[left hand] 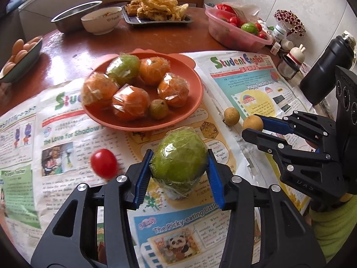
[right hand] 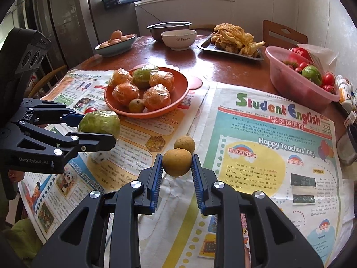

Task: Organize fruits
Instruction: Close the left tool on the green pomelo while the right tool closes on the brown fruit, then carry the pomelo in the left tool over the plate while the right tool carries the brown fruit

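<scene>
My left gripper [left hand: 179, 165] is shut on a plastic-wrapped green fruit [left hand: 179, 155], held just above the newspaper; it also shows in the right wrist view [right hand: 99, 122]. My right gripper [right hand: 176, 167] is shut on a small tan round fruit [right hand: 177, 162], also seen in the left wrist view [left hand: 252, 122]. A second tan fruit [right hand: 184, 144] lies on the paper just beyond. The orange plate [left hand: 191, 105] holds several wrapped oranges, a wrapped green fruit [left hand: 123, 65] and a small brownish fruit [left hand: 158, 109]. A red cherry tomato [left hand: 104, 163] lies on the paper left of my left gripper.
A pink tub [right hand: 287, 82] with tomatoes and a green fruit stands at the right. A tray of fried food [right hand: 232, 51], a white bowl [right hand: 178, 39], a steel bowl [right hand: 168, 26] and a dish of eggs [right hand: 116, 44] stand at the back. A black bottle [left hand: 328, 67] stands by the wall.
</scene>
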Available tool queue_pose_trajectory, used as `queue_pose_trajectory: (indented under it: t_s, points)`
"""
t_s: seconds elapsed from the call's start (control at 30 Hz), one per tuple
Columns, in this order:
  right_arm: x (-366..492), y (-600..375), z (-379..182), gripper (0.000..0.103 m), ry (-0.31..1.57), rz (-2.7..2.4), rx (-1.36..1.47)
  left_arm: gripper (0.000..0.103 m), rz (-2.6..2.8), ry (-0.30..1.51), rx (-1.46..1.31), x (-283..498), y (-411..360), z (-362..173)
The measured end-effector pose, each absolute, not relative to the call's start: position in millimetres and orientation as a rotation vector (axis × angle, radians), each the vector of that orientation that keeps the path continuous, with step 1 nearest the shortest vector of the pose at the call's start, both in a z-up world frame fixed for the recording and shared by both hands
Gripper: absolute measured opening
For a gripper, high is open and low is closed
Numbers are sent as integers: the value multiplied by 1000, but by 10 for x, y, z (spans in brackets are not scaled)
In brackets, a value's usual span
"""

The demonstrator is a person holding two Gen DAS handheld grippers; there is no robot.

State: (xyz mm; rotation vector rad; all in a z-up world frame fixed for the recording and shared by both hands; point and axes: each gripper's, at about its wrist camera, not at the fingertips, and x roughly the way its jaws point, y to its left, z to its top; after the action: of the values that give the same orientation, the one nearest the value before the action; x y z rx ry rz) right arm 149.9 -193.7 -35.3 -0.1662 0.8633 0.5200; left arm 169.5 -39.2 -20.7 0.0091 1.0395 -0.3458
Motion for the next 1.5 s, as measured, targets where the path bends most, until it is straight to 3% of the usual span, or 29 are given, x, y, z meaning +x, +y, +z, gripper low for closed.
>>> queue_pose_trajectory:
  t_s: [0.77,1.5]
  points:
    - [1919,-1662,131,25,795,548,-205,38,-302,959,-19,2025,-33,298]
    - [2369,-1546,63,25,814,571,-202,38,-319,991,-10,2470,-153,120]
